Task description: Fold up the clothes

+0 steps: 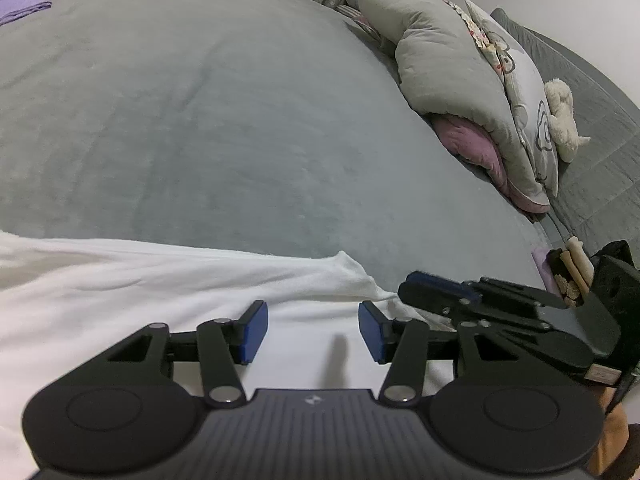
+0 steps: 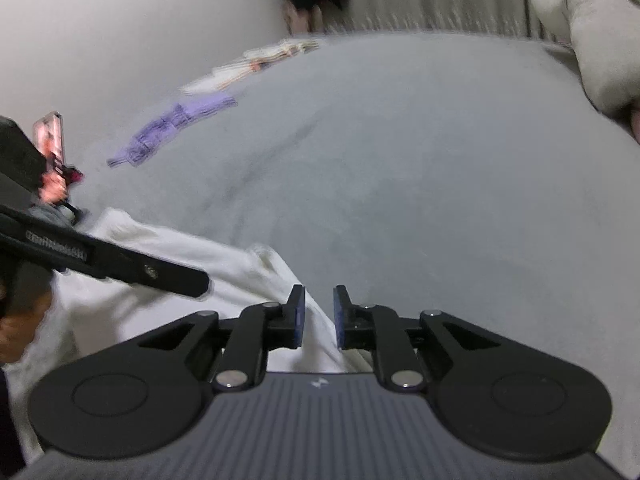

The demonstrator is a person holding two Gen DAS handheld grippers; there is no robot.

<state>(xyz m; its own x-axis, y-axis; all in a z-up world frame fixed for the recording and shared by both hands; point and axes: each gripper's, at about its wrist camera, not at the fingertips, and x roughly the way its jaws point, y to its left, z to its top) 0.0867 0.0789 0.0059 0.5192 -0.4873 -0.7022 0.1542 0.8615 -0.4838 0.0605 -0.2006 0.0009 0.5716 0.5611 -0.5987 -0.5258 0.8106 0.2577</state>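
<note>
A white garment [image 1: 168, 284] lies spread on the grey bed cover [image 1: 200, 120]. My left gripper [image 1: 313, 330] is open and empty, just above the garment near its right edge. My right gripper [image 2: 319, 316] is open with a narrow gap, over the garment's right edge [image 2: 248, 280]; nothing sits between its blue pads. The right gripper also shows in the left wrist view [image 1: 500, 312], to the right of the left one. The left gripper shows in the right wrist view [image 2: 100, 256] at the left, over the garment.
A folded purple cloth [image 2: 172, 128] and a pale striped cloth [image 2: 260, 60] lie at the bed's far left. A grey duvet [image 1: 440, 64], a patterned pillow [image 1: 520, 92], a pink cushion [image 1: 476, 144] and a plush toy [image 1: 564, 120] are piled at the right. Curtains hang behind.
</note>
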